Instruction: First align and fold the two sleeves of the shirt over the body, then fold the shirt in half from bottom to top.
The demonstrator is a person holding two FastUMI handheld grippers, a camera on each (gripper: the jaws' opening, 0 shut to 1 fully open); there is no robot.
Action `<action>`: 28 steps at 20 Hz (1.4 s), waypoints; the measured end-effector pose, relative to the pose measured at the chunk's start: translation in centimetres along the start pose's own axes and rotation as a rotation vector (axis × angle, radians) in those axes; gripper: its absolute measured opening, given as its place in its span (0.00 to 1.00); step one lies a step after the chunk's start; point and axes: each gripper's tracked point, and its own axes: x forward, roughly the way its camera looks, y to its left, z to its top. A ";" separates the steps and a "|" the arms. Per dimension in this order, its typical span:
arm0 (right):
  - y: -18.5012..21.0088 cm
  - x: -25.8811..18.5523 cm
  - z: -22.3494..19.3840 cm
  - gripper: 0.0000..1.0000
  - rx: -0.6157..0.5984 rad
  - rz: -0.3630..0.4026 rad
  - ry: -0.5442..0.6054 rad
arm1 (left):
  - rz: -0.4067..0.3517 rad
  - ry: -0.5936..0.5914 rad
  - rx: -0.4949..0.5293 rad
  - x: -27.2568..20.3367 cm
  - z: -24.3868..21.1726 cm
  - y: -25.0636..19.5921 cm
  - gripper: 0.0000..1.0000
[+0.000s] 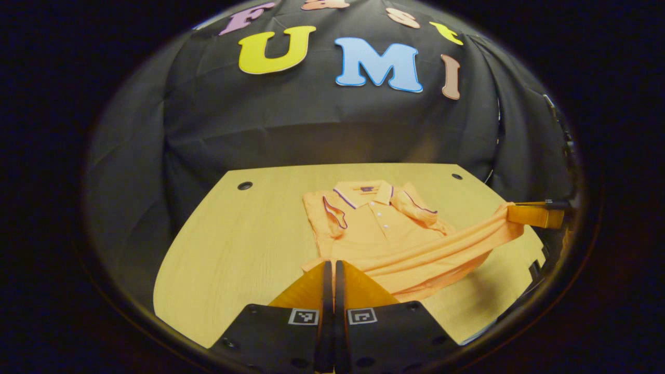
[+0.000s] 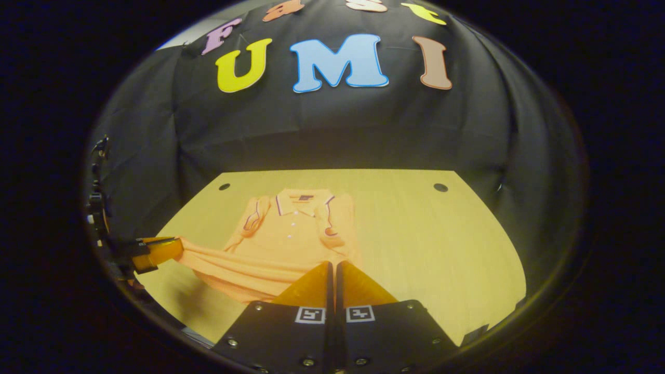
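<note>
shirt [image 1: 379,228] lies on the wooden table [image 1: 234,244] in the middle of the left gripper view, collar toward the top of the frame and both short sleeves folded in over the chest. its bottom hem is lifted off the table and pulled into a taut band that runs from the lower centre of the frame up to the right edge. at the bottom centre the left gripper [image 1: 330,267] has its two fingers pressed together on the near corner of that hem. at the right edge the right gripper [image 1: 511,213] holds the other corner, the cloth bunched at its tip. a small round hole [image 1: 244,185] sits in the table at the upper left.

in the right gripper view the shirt [image 2: 296,228] lies left of centre on the table [image 2: 431,244], collar toward the top, sleeves folded in. the raised hem stretches from the lower centre out to the left edge. the right gripper [image 2: 332,267] at the bottom centre has its fingers together, clamped on one hem corner. the left gripper [image 2: 174,248] at the left edge grips the far corner, the cloth drawn tight between the two.
</note>
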 end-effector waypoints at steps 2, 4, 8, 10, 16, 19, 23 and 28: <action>0.0 1.3 1.3 0.00 0.005 -0.012 -0.005 | -0.008 -0.009 0.014 1.6 1.6 0.4 0.06; -0.3 2.1 2.1 0.00 0.006 -0.027 -0.019 | -0.019 -0.016 0.021 3.0 3.2 0.5 0.06; -0.5 4.3 4.7 0.00 0.009 -0.039 -0.043 | -0.019 -0.050 0.024 5.5 6.6 0.9 0.06; -0.8 5.4 6.0 0.00 0.005 -0.041 -0.050 | -0.012 -0.082 0.017 6.9 8.2 1.0 0.06; -1.6 9.4 8.5 0.00 0.009 -0.025 -0.042 | 0.030 -0.125 -0.023 10.8 11.0 1.9 0.06; -1.5 11.6 8.8 0.00 0.034 0.000 -0.024 | 0.055 -0.139 -0.019 12.5 12.0 2.7 0.06; -1.5 14.2 9.9 0.00 0.049 0.019 -0.021 | 0.078 -0.152 0.009 14.8 13.5 2.7 0.06; -1.9 17.7 11.7 0.00 0.044 0.023 -0.031 | 0.109 -0.174 0.088 18.1 15.3 2.7 0.06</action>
